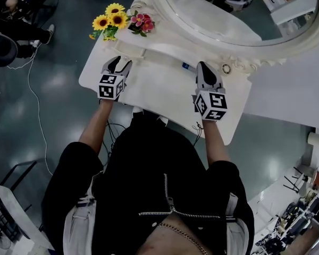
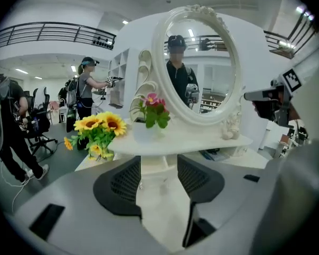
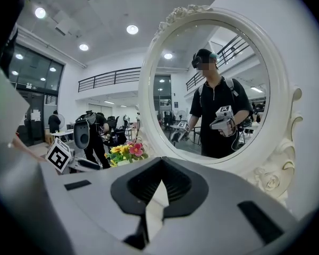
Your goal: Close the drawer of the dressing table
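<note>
The white dressing table (image 1: 154, 92) carries an oval mirror (image 1: 218, 15) on a low shelf. A small cream drawer (image 1: 129, 50) juts out from under the shelf at the left. Its front (image 2: 155, 166), with a tiny knob, shows in the left gripper view. My left gripper (image 1: 118, 62) is open just in front of it, and the drawer front shows in the gap between the jaws (image 2: 158, 169), which do not press on it. Further right, my right gripper (image 1: 204, 68) hovers over the tabletop and points at the mirror base, its jaws (image 3: 160, 166) shut with nothing in them.
Yellow sunflowers (image 1: 109, 21) and pink flowers (image 1: 142, 23) stand at the table's back left corner. A small blue item (image 1: 187, 66) and a ring (image 1: 226, 68) lie under the mirror's rim. A cable (image 1: 37, 105) runs over the floor on the left, where other people stand.
</note>
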Motion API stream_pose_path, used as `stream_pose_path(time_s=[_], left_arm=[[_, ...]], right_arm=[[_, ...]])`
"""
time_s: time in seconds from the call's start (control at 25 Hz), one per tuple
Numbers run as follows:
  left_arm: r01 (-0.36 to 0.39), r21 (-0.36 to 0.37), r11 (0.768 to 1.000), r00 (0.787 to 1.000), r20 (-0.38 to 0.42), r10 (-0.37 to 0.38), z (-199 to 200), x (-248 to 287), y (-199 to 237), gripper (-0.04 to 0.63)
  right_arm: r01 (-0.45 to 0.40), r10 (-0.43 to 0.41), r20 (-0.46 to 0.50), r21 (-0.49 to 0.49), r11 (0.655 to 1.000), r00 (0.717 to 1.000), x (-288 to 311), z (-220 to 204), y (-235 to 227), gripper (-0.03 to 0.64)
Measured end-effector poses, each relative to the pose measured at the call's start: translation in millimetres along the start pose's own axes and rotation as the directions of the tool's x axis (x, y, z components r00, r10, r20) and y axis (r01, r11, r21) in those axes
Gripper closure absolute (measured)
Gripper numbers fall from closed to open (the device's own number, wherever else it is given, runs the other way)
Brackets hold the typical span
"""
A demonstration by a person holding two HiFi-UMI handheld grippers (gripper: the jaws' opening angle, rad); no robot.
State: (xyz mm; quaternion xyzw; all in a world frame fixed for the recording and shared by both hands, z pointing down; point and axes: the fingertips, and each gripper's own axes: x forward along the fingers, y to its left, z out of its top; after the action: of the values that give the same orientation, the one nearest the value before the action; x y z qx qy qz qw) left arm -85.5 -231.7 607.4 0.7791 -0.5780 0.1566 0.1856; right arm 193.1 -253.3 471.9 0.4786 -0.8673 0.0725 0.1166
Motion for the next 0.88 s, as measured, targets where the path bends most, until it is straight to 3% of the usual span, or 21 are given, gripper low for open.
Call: stream_pose_path(time_s=[0.2,0.48,0.88], left_arm=[[-0.015,-0.088,0.996,0.996,-0.088,0.007,-39.0,17.0,19.1,0.374],[-0.041,-0.145,0.989,0.98,-0.201,0.011,-77.2,48.5,40.5,0.385],[-0.044,-0.233,0.971,0.968,-0.252,-0.016,-96.4,68.9,49.7,0.453]], right_arm=[[0.029,-0.029,-0.013,0.005,1.0,0.999,-3.4,-2.5,-4.5,0.611],[0.074,-0.074,-0.018,0.012,0.997,0.997,-7.6,-5.3,-11.6,0.611],[0.147,-0.146,-0.029,0.03,0.989,0.989,-20.0,-11.3,-25.3,0.611]])
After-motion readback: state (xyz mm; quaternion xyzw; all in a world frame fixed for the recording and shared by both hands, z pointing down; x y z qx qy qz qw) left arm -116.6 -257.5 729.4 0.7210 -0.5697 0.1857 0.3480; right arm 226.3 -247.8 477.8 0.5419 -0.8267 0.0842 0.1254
